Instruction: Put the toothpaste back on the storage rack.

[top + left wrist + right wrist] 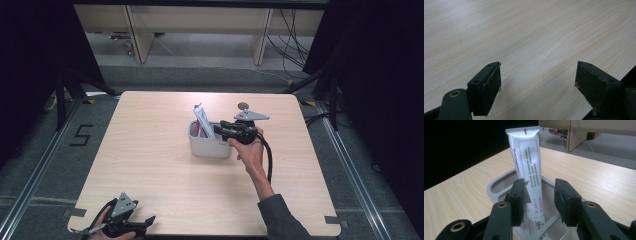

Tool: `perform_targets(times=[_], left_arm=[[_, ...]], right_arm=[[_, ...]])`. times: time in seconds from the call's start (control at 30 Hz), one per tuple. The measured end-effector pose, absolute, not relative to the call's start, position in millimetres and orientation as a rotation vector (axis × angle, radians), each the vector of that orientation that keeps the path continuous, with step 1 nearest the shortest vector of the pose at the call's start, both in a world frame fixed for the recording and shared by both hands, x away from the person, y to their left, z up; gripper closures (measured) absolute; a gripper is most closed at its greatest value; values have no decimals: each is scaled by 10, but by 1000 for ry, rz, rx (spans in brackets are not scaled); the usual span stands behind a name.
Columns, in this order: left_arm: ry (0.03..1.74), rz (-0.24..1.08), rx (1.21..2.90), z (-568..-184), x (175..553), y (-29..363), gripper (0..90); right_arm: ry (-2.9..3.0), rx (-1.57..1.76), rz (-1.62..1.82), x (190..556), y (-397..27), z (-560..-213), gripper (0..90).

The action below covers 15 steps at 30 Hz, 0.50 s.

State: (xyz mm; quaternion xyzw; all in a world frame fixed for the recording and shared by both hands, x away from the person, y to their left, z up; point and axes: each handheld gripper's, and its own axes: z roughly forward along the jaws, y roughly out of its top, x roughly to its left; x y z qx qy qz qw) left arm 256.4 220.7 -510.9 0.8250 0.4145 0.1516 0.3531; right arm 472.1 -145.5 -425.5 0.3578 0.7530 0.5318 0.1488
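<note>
A white tube (204,121) with printed text stands leaning in a light grey container (210,146) near the table's middle. In the right gripper view the tube (527,157) rises from the container (499,182) just beyond the jaws. My right gripper (220,127) is at the container's right rim; its jaws stand apart on either side of the tube's lower part, and the pads (520,197) do not press on it. My left gripper (150,222) lies low at the table's front left corner, open, with only bare wood between its fingers (485,87).
The wooden table (165,170) has its front edge right beside the left gripper (537,82). Beyond the far edge are grey floor, desk legs (140,35) and cables (292,45). Dark curtains hang at both sides.
</note>
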Motion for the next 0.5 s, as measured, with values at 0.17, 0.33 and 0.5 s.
perform_targets(times=[0.17, 0.33, 0.5], left_arm=[[1073, 393, 2131, -5108, 2568, 2206, 201], [1078, 396, 2130, -5104, 2568, 2207, 201], [1074, 397, 2132, -5100, 2569, 2207, 201]], right_arm=[[2163, 1014, 1553, 4632, -1530, -4181, 578], [2160, 996, 1532, 4560, -1608, -4140, 558], [2184, 1018, 1528, 4510, -1654, -4163, 532]])
